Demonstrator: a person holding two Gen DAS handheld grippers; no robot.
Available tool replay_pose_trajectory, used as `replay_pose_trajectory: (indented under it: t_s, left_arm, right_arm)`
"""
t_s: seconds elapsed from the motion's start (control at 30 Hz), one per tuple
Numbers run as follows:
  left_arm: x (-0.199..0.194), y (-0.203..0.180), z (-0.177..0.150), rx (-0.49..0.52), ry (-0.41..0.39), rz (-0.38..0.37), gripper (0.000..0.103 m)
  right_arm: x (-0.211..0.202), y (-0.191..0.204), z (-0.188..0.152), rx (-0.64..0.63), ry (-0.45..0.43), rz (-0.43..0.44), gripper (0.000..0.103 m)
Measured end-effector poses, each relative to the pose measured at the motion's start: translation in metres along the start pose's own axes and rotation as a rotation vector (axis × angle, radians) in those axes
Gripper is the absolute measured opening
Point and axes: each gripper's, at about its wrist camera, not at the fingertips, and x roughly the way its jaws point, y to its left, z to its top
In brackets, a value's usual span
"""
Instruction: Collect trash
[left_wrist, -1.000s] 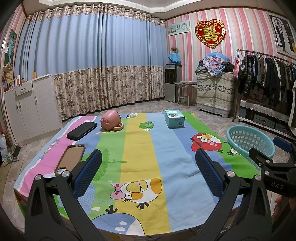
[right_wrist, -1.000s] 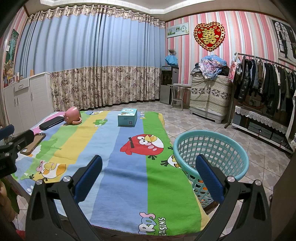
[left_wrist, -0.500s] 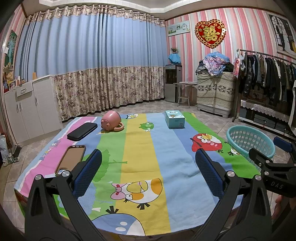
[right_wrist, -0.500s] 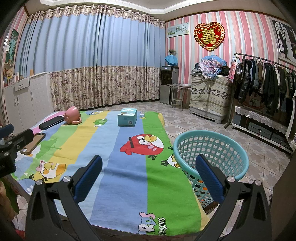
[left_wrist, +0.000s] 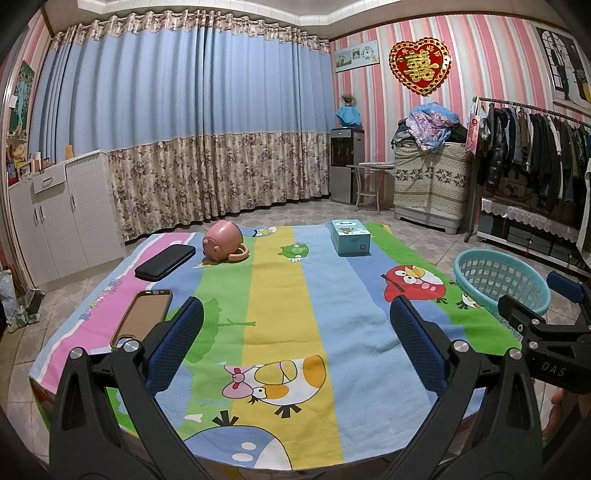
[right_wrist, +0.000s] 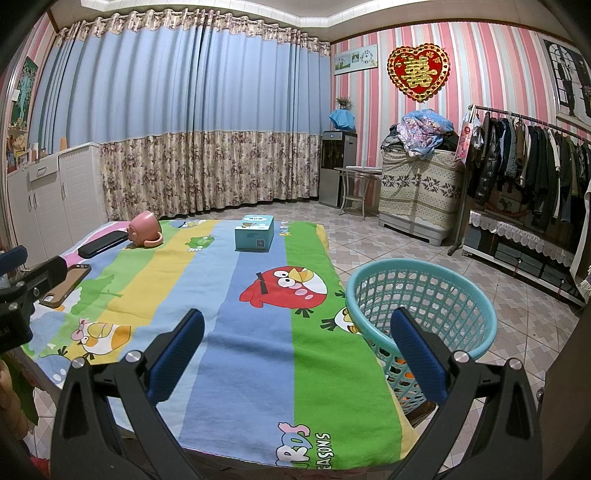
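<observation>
Both grippers, left (left_wrist: 295, 332) and right (right_wrist: 295, 332), hang spread and empty over the near edge of the table (left_wrist: 277, 295), probably so either can reach across it. On the cloth lie a tipped pink mug (left_wrist: 221, 243), a black case (left_wrist: 165, 261) and a phone (left_wrist: 142, 317) at far left, and a blue box (left_wrist: 349, 242) far off. No loose trash shows there. Just right of the table stands the basket (right_wrist: 421, 291), handy for dropping; orange bits show low inside, so trash may already lie in it.
</observation>
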Motion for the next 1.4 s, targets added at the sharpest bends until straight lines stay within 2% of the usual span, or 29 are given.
replay_pose_trajectory:
  t_s: [0.93,1.4]
  left_arm:
    - [0.001,0.002,0.0,0.005,-0.004,0.004,0.098]
    - [0.005,0.015,0.001,0.009,-0.007,0.004,0.098]
  right_arm:
    - [0.0,-0.002,0.0,0.001,0.0,-0.001,0.099]
    - [0.001,-0.006,0.0,0.001,-0.004,-0.002,0.099]
